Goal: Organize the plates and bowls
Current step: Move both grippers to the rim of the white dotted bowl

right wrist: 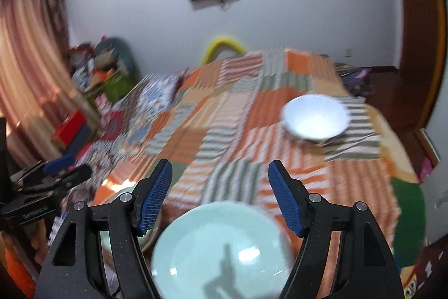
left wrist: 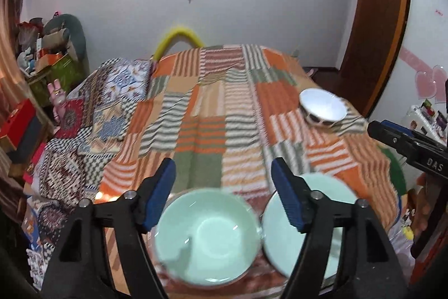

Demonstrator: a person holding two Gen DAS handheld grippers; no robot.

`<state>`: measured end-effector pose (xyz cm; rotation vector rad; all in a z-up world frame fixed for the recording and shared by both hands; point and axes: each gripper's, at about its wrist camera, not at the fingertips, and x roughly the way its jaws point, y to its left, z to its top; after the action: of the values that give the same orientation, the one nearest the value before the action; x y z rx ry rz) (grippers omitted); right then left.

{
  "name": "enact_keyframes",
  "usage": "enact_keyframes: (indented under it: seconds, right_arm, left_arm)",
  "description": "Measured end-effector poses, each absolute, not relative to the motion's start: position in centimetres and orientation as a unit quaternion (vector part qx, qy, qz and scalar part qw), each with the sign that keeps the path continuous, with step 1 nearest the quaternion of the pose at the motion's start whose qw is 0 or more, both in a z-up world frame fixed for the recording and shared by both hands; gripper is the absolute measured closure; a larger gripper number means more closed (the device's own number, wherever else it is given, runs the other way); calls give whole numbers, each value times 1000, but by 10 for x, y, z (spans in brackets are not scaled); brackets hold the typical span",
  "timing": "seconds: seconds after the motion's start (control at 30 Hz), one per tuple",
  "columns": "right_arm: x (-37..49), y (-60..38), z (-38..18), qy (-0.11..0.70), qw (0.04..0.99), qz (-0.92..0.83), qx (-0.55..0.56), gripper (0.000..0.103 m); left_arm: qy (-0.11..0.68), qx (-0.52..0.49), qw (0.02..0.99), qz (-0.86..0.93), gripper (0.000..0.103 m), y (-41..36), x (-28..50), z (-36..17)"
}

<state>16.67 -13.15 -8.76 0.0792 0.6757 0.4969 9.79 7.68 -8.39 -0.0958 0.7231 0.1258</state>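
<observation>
Dishes sit on a bed [left wrist: 212, 114] with a striped patchwork blanket, not on a desk, so they lie a bit wobbly on soft cloth.

Near the foot of the bed, at about 6 o'clock from where I stand, a green bowl [left wrist: 208, 234] rests with its open side up. Just beside it, at 3 o'clock from the bowl, lies a green plate [left wrist: 330, 217]. Their rims look like they touch or nearly touch. I think they were put close together because they match in colour and are meant to be stacked or sorted.

Farther off, at about 1 o'clock, a white bowl with dark spots [left wrist: 322, 108] sits alone, well apart from the green pair. It leans a little on the blanket.

I count two bowls and one plate, three dishes in all.

The left gripper [left wrist: 224, 192] hangs above the green bowl with its blue pads spread wide and nothing between them. The right gripper [right wrist: 221, 194] hangs above the green plate, also spread wide and holding nothing. My guess is that each one is lined up over a dish to pick it up, but no dish is lifted yet.

The pictures are blurry, so small marks on the dishes are hard to tell.
</observation>
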Motion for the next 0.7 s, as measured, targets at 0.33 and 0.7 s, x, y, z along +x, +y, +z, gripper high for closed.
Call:
enact_keyframes:
  seconds: [0.33,0.7]
  right_arm:
    - [218,-194,-96,328,930,151,68,35]
    - [305,-209,-148,414,896,127,98,54]
  left_arm:
    - [348,-48,936,22,20,42,169,-73]
    - [386,-61,921,-7,20,22,261,-108]
